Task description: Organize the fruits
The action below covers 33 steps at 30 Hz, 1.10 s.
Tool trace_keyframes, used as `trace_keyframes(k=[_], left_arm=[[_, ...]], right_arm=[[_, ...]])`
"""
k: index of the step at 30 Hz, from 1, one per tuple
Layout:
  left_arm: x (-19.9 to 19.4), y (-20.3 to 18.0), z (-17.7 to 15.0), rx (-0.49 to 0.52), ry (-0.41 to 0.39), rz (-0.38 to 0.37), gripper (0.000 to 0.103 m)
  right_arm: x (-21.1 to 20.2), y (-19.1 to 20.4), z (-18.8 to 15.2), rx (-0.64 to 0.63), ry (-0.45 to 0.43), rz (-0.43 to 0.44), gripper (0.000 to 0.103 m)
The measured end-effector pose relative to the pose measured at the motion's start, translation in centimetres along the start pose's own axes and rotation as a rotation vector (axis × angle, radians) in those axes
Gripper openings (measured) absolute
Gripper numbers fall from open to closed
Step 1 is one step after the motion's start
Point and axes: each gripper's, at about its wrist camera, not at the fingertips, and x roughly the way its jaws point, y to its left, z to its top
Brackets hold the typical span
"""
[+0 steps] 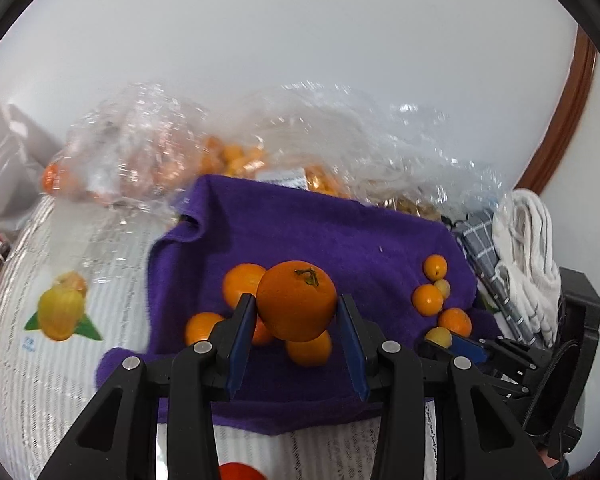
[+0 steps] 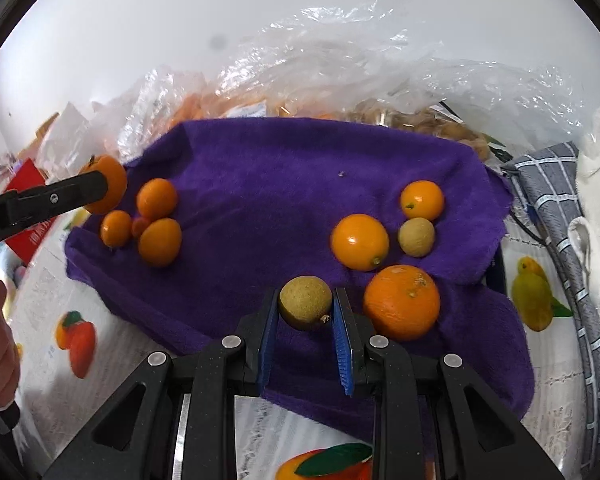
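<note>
Sorting is under way on the purple fleece towel (image 2: 260, 168). The left gripper (image 1: 296, 316) is clamped on a large round orange with a green stem (image 1: 296, 300), held over the left cluster of small oranges (image 2: 156, 220). The right gripper (image 2: 306, 312) is pinched tight on a small greenish-brown round fruit (image 2: 305, 302), beside the right-hand group (image 2: 400, 300) — mixed sizes there. Next, judged: each load needs lowering beside its like kind, then a gentle release — round fruit may roll.

Fruit lies in two clusters, left (image 2: 148, 220) and right (image 2: 396, 248), on the towel (image 2: 260, 184); bags (image 2: 340, 68) lie behind.
</note>
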Motion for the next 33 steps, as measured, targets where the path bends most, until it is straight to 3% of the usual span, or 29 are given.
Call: trace_keyframes(k=[7, 17, 29, 33], left_arm=[[3.0, -1.5, 0.8, 0.015, 0.054, 0.021, 0.039], [6.1, -2.5, 1.1, 0.028, 0.131, 0.078, 0.039], [6.1, -1.9, 0.4, 0.023, 0.162, 0.058, 0.039], [5.2, -1.7, 0.2, 0.019, 0.168, 0.072, 0.05]], right_arm=[[-0.6, -1.2, -0.4, 0.044, 0.002, 0.035, 0.031], [-1.9, -1.3, -0.8, 0.01, -0.009, 0.031, 0.036], [-2.5, -1.8, -1.0, 0.003, -0.013, 0.024, 0.039], [-2.5, -1.6, -0.9, 0.006, 0.003, 0.025, 0.039]])
